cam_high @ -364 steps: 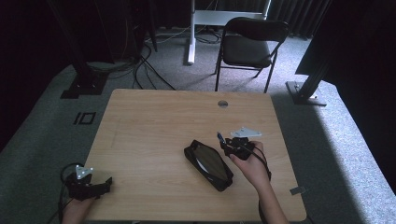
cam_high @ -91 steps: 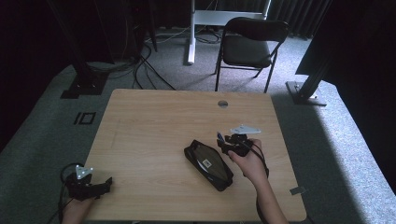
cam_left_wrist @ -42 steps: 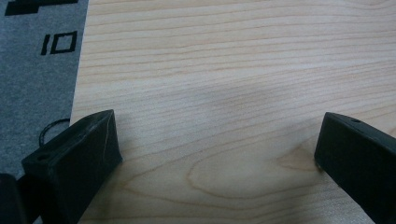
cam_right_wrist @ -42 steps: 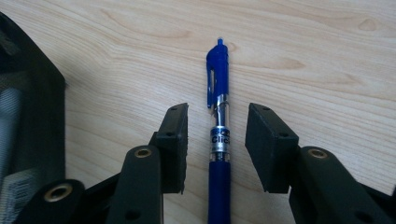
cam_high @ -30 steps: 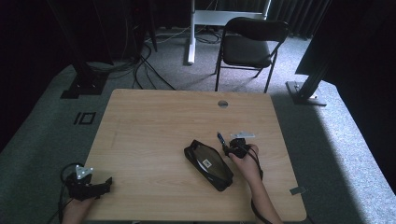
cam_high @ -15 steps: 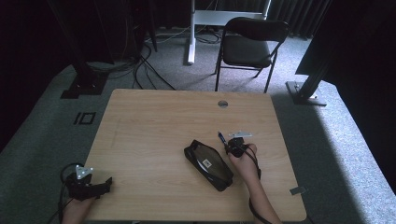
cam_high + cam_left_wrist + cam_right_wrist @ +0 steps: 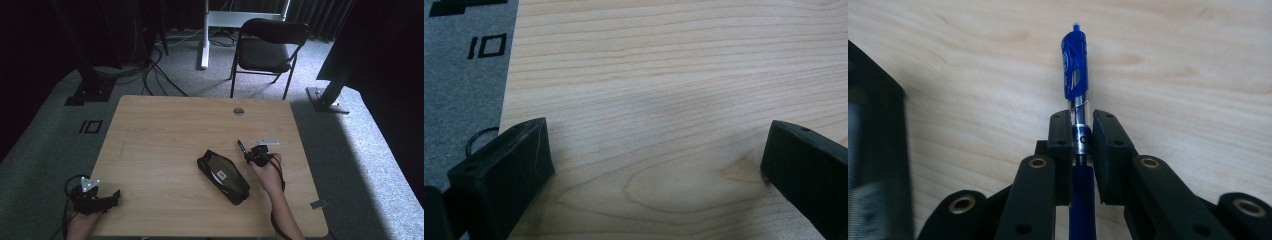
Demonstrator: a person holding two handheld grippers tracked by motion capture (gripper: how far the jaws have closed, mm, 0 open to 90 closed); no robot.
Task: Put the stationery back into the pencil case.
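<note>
A blue pen (image 7: 1075, 70) is clamped between the jaws of my right gripper (image 7: 1081, 132), its clip end pointing away over the wood. In the high view the right gripper (image 7: 250, 152) sits just right of a black pencil case (image 7: 222, 175) with a mesh window, and the pen (image 7: 241, 146) sticks out toward the far side. The case's edge (image 7: 873, 150) fills the left of the right gripper view. My left gripper (image 7: 107, 199) rests at the table's near-left corner, and in its own view the left gripper (image 7: 656, 160) stands wide open over bare wood.
The wooden table (image 7: 165, 135) has a round cable hole (image 7: 238, 111) near its far edge. A black chair (image 7: 267, 47) and a white desk leg (image 7: 204, 35) stand beyond it. Grey carpet (image 7: 464, 75) lies left of the table edge.
The right gripper with the pen has shifted slightly left and nearer, closer to the pencil case. The left gripper has stayed put.
</note>
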